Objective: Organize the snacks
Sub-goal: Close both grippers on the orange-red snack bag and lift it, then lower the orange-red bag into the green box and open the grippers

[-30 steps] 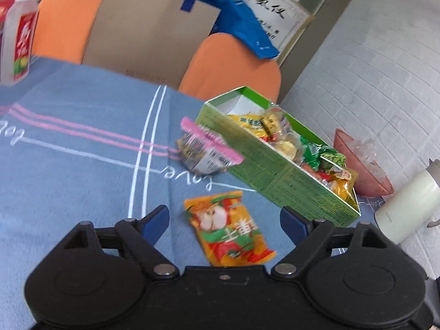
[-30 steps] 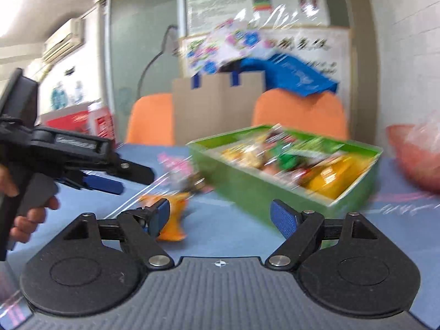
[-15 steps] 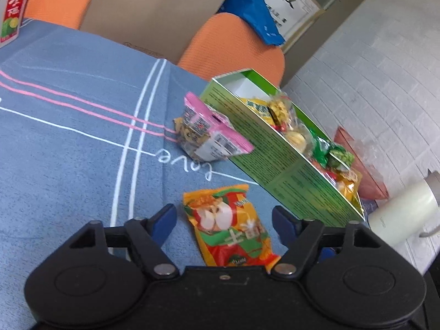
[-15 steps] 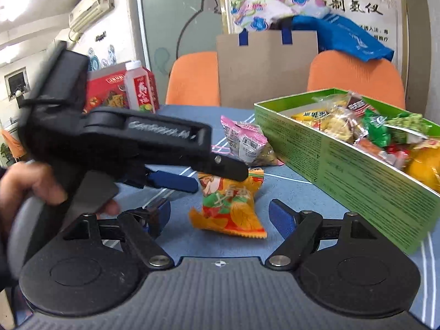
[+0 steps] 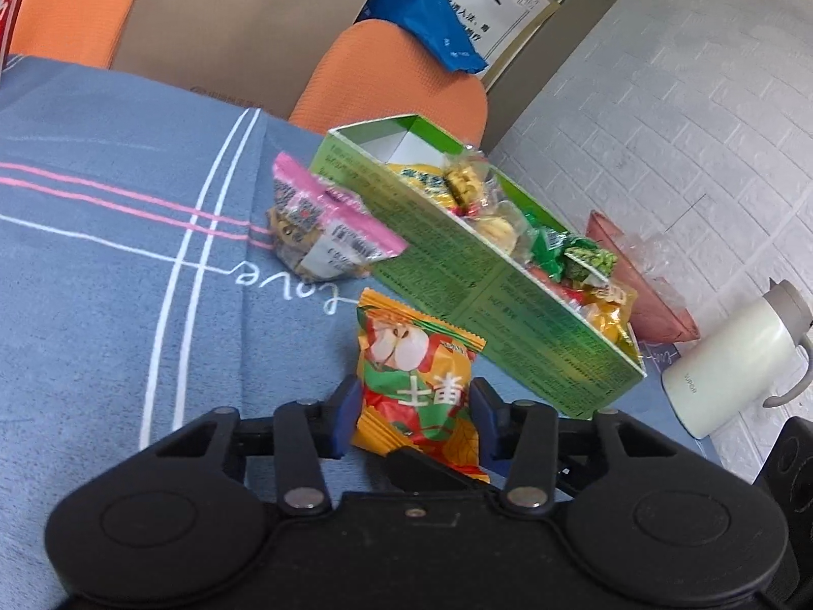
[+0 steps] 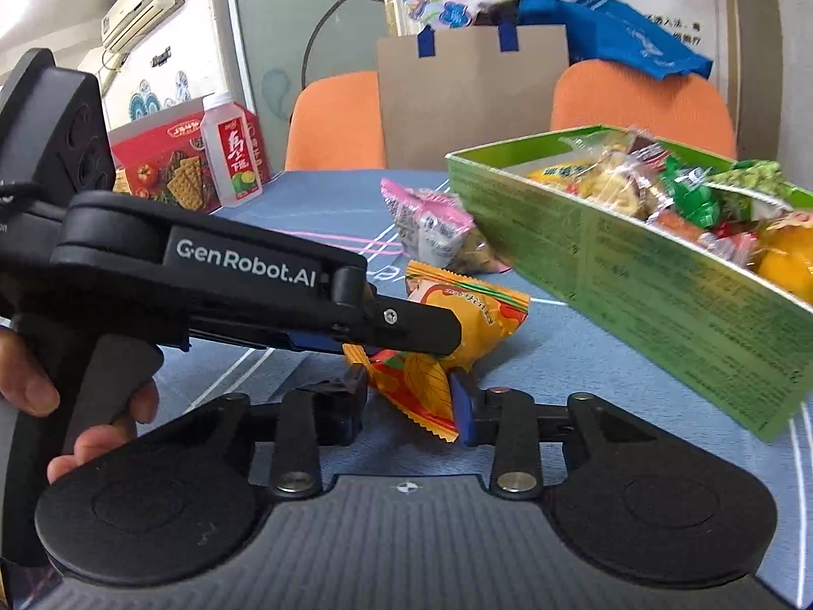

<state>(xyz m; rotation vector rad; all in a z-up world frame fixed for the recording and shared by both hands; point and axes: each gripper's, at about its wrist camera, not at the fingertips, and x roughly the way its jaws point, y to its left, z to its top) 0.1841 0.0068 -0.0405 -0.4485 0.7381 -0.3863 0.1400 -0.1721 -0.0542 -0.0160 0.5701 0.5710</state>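
blue cloth (image 5: 101,274), brick wall (image 5: 686,117) | packet (image 5: 421,381) long axis along box (image 5: 472,274) | left gripper (image 5: 414,419) and right gripper (image 6: 406,401) closing, packet pinched between both

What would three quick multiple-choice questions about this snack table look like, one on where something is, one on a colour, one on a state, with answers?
1. Where is the pink-topped packet?
A. inside the green box
B. on the tablecloth beside the green box
C. on a chair

2. What colour are the chairs?
A. orange
B. black
C. white

3. How is the green box?
A. sealed shut
B. open but empty
C. open with snacks inside

Answers: B, the packet lies on the blue tablecloth against the box's outer wall; A, both chair backs are orange; C, the box has no lid and wrapped snacks fill it.
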